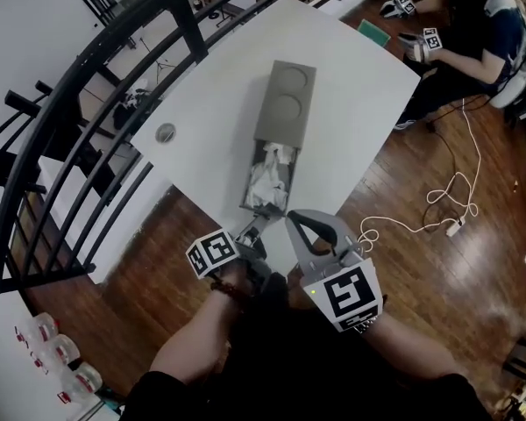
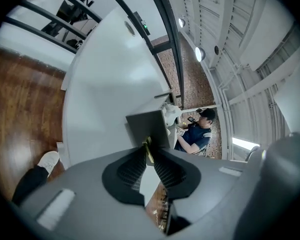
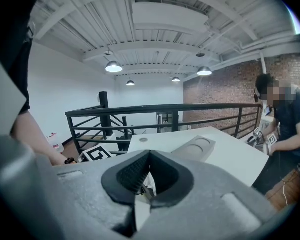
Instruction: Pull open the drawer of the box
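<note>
Head view: both forearms reach forward side by side, tipped slightly down. The left claw [image 1: 258, 224] pinches the small brass knob [image 2: 148, 147], the right place to hold. The right claw [image 1: 294, 219], closed and empty, hovers just right of it. The drawer [image 1: 267, 182] stands well out of the box [image 1: 285, 103] mid-table [image 1: 210, 103]. It holds only paper [image 1: 265, 175], so it is probably light and free-sliding.

Matt box [image 1: 284, 103], glossy wood floor [image 1: 421, 261]

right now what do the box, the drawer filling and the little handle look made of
The box is flat matte grey with no grain or shine, perhaps painted board or plastic. The drawer filling is white, crumpled and creased, likely paper or tissue. The handle is small, yellowish and gleaming, probably brass-coloured metal.
</note>
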`<state>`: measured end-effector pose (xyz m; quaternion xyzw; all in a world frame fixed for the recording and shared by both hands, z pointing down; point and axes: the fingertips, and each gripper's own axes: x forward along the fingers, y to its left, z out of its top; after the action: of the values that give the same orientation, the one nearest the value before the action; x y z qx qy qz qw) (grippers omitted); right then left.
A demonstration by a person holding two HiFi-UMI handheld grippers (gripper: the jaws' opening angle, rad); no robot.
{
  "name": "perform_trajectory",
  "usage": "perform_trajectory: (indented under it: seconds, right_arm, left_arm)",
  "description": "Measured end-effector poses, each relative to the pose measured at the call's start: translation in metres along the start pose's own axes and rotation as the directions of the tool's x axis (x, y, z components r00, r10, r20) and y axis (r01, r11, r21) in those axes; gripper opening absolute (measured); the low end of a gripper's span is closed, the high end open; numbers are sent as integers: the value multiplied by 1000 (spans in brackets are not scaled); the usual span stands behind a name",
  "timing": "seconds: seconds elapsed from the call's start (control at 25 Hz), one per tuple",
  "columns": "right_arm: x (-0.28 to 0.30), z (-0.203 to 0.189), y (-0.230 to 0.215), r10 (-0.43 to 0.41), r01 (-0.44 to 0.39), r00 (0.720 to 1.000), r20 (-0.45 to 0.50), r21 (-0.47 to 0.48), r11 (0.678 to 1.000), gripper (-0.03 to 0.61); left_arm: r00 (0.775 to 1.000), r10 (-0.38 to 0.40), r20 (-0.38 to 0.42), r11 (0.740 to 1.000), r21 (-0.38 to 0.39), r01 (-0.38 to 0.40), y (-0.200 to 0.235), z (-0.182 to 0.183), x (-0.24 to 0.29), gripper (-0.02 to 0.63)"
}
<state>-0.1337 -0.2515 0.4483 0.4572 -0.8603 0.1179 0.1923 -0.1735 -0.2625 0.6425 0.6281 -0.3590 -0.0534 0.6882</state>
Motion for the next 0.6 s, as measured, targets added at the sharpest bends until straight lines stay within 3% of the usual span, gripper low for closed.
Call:
perform_trajectory:
  seconds: [0.6]
  right_arm:
    - [-16, 15, 16, 22, -20, 999, 35, -49, 999, -8]
  left_arm:
    - [999, 31, 20, 999, -13, -31, 23, -15, -32, 61]
